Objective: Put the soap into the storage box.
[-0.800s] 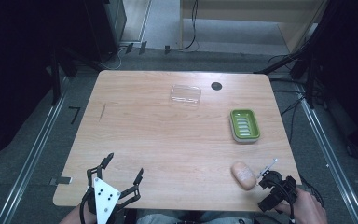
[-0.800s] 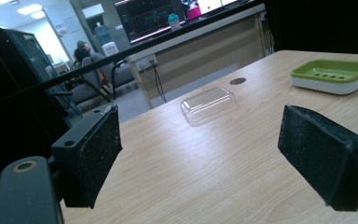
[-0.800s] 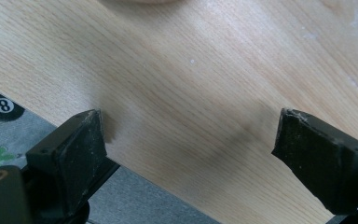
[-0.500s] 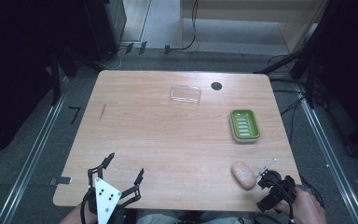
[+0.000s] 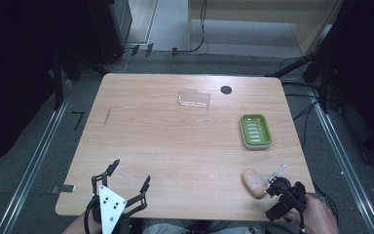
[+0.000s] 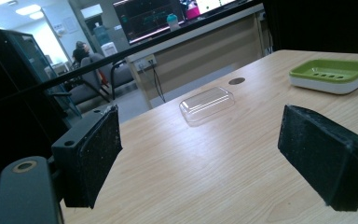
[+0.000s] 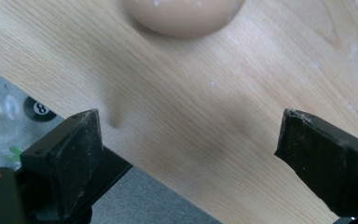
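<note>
Nothing done yet; soap (image 5: 253, 182) lies on the desk (image 5: 175, 146), green dish (image 5: 255, 130) empty; right claw (image 7: 189, 154) gapes just short of it; left claw (image 6: 200, 154) gapes, idle.

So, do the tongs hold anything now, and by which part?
Nothing is held. The right tongs stand open just short of the soap; the left tongs are open over bare table.

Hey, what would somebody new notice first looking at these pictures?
Probably the green soap dish near the table's right edge, bright against the pale wood. Next, the peach-coloured soap bar at the near right corner, with the open right tool just beside it. A clear plastic lid lies toward the far edge.
</note>
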Tool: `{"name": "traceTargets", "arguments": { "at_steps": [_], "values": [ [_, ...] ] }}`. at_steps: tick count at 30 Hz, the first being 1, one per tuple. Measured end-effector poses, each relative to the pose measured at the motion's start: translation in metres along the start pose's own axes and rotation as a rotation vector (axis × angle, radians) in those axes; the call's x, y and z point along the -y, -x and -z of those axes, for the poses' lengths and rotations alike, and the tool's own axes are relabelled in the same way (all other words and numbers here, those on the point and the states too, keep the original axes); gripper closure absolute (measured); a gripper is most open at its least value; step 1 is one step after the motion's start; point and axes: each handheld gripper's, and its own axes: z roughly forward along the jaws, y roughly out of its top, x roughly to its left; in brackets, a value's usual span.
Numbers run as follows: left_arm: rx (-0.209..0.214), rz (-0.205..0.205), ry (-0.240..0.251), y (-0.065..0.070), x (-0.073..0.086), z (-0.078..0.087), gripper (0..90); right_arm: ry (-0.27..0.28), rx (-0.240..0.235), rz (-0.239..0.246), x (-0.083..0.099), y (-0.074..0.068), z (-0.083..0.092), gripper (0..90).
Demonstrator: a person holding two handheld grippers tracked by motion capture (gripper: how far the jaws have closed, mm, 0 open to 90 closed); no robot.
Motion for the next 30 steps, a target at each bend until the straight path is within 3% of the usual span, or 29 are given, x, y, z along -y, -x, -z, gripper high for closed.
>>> {"name": "traceTargets", "arguments": {
  "at_steps": [22, 30],
  "values": [
    [0.001, -0.002, 0.001, 0.001, 0.000, -0.001, 13.8, 0.032, 0.018, 0.064, -0.023, -0.014, 0.011, 3.3],
    [0.002, -0.004, 0.000, 0.001, 0.000, -0.001, 13.8, 0.044, 0.013, 0.056, -0.032, -0.014, 0.013, 1.0]
  ]
}}
